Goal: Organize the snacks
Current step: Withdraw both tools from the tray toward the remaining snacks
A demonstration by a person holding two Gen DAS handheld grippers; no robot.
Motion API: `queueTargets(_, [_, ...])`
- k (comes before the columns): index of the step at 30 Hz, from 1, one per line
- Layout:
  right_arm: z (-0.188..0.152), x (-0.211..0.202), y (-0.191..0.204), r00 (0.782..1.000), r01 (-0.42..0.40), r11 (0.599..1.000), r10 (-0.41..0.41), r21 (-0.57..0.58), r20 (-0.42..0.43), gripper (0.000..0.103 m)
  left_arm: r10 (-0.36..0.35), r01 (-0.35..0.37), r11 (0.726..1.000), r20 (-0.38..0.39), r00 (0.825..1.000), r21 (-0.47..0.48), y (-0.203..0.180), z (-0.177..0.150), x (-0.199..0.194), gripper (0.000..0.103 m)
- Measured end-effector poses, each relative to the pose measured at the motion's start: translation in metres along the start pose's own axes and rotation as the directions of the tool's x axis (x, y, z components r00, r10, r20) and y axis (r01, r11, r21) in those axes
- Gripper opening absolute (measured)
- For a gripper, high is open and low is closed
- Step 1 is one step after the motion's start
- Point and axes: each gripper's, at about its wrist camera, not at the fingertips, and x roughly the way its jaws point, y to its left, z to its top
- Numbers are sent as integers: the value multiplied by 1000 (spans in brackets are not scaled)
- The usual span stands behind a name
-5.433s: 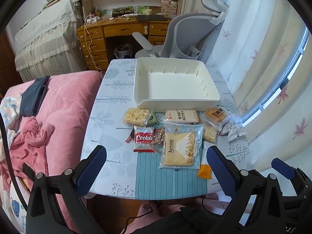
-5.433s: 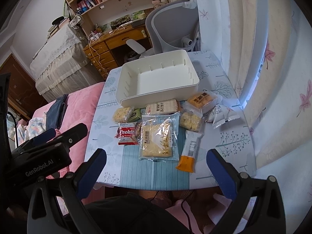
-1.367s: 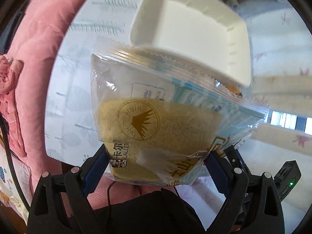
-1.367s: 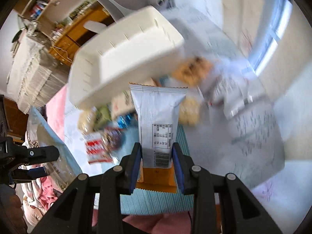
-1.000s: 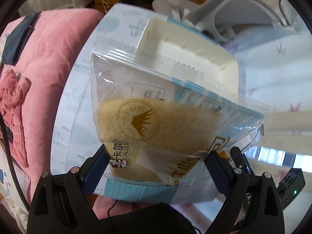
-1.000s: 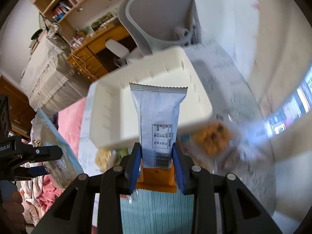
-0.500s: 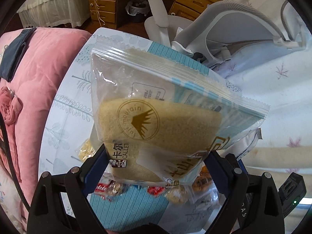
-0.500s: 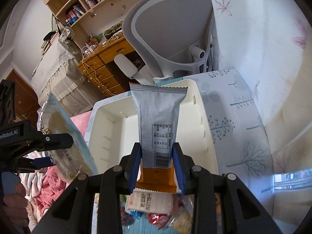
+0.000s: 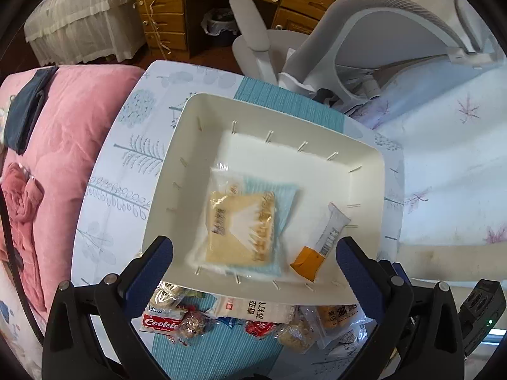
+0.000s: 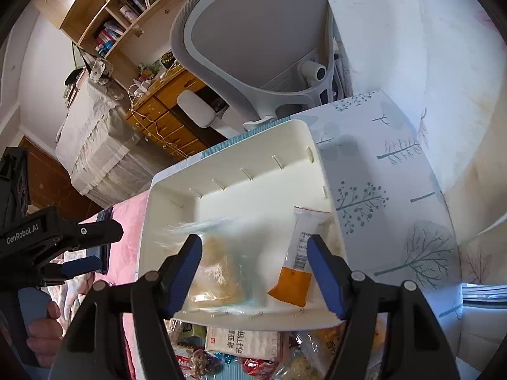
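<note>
A white bin [image 9: 364, 158] [image 10: 228, 145] stands on the table. Inside it lie a clear bag of tan toast [image 9: 242, 224] [image 10: 218, 272] and a grey-and-orange snack bar [image 9: 321, 243] [image 10: 296, 259]. My left gripper [image 9: 255, 264] hangs above the bin's near side, jaws opening wide, nothing between them. My right gripper [image 10: 255, 264] hovers over the bin as well, jaws opening, clear of the bar and the bag below. In the right wrist view the left gripper [image 10: 80, 247] shows at the left edge with a hand under it.
Several more snack packs lie in front of the bin: a red cookie pack [image 9: 160, 321], a white cracker pack [image 9: 256, 308] [image 10: 242, 340], small candies [image 9: 263, 327]. A grey office chair [image 9: 380, 31] [image 10: 253, 41] stands behind the table, a pink quilt [image 9: 63, 126] to the left.
Both grippers let go: the toast bag and the snack bar dropped out of the jaws into the bin. Both jaws have spread apart, and both hands moved farther over the bin.
</note>
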Motion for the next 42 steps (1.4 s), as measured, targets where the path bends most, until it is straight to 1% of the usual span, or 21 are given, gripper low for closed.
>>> queueTargets(2, [-2, -6, -1, 1000, 3, 1000, -3, 8, 6, 70, -15, 15, 1000, 9, 1000, 15, 1, -4, -5, 102])
queueTargets(4, [-5, -13, -2, 1000, 6, 1000, -6, 13, 14, 74, -36, 35, 999, 14, 999, 25, 2, -8, -9, 102])
queueTargets(5, [-7, -17, -3, 1000, 9, 1000, -9, 16, 17, 76, -58, 57, 998, 15, 998, 35, 2, -13, -11, 102])
queueTargets(10, [-26, -39, -7, 998, 37, 998, -39, 45, 48, 76, -111, 110, 991, 9, 994, 78, 9, -34, -21, 102])
queueTargets(13, [-39, -52, -9, 995, 62, 995, -68, 75, 69, 76, -137, 135, 984, 6, 991, 112, 18, -52, -34, 102])
queueTargets(19, [-85, -74, -6, 988, 110, 986, -122, 122, 98, 76, -158, 155, 970, 1, 987, 186, 40, -89, -55, 102])
queueTargets(24, [-124, -90, 5, 980, 143, 981, -159, 132, 122, 76, -157, 150, 955, 8, 988, 257, 64, -128, -69, 102])
queueTargets(28, [-157, -103, 18, 969, 178, 976, -196, 124, 153, 76, -180, 162, 933, 26, 983, 323, 80, -155, -79, 102])
queueTargets(34, [-198, -117, 35, 940, 270, 959, -281, 84, 194, 76, -196, 181, 905, 0, 981, 384, 92, -184, -81, 102])
queueTargets(37, [-216, -124, 40, 923, 324, 945, -328, 56, 200, 76, -202, 190, 901, -11, 979, 390, 96, -196, -82, 102])
queueTargets(39, [-226, -128, 40, 918, 340, 940, -341, 40, 201, 76, -207, 195, 900, -12, 978, 391, 98, -204, -83, 102])
queueTargets(42, [-237, -132, 36, 908, 374, 927, -370, 19, 197, 76, -173, 148, 903, 27, 984, 404, 97, -214, -86, 102])
